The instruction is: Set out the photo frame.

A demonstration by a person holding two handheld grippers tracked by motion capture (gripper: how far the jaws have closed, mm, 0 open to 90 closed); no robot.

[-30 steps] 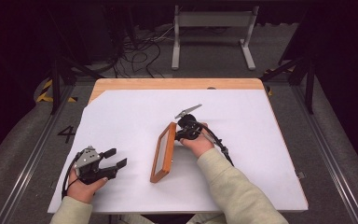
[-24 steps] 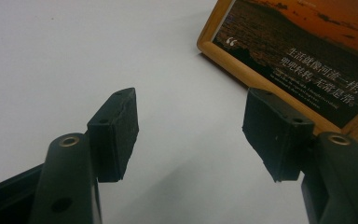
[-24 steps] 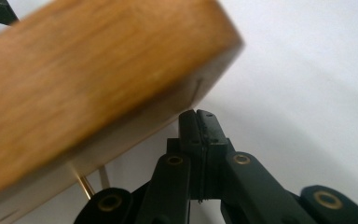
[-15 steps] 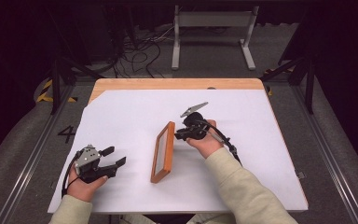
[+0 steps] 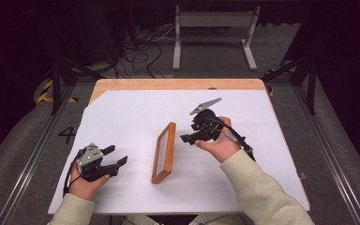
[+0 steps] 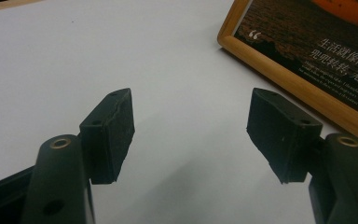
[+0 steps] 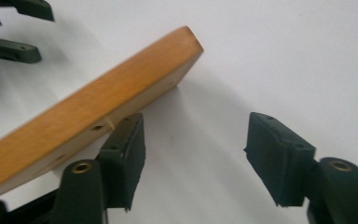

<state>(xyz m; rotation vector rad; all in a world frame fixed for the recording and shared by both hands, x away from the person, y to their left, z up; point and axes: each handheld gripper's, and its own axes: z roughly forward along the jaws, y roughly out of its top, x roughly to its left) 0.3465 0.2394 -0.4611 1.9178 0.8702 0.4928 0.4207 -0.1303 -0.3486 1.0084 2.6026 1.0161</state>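
Observation:
A wooden picture frame (image 5: 164,152) stands tilted on its long edge in the middle of the white sheet, its dark picture side facing left. In the left gripper view the picture (image 6: 307,56) carries white lettering. My left gripper (image 5: 117,155) rests low on the sheet to the left of the frame, open and empty (image 6: 191,107). My right gripper (image 5: 189,132) hovers just right of the frame's far end, open, with nothing between its jaws (image 7: 196,135). In the right gripper view the frame's wooden edge (image 7: 98,107) runs just above the left jaw.
A white sheet (image 5: 262,122) covers the wooden table, whose bare far edge (image 5: 178,84) shows at the back. Beyond it on the floor are a metal stand (image 5: 213,28) and loose cables (image 5: 140,47). Dark rails flank both sides.
My right gripper has drawn back to the right, away from the frame's far end. The frame and my left gripper have stayed where they were.

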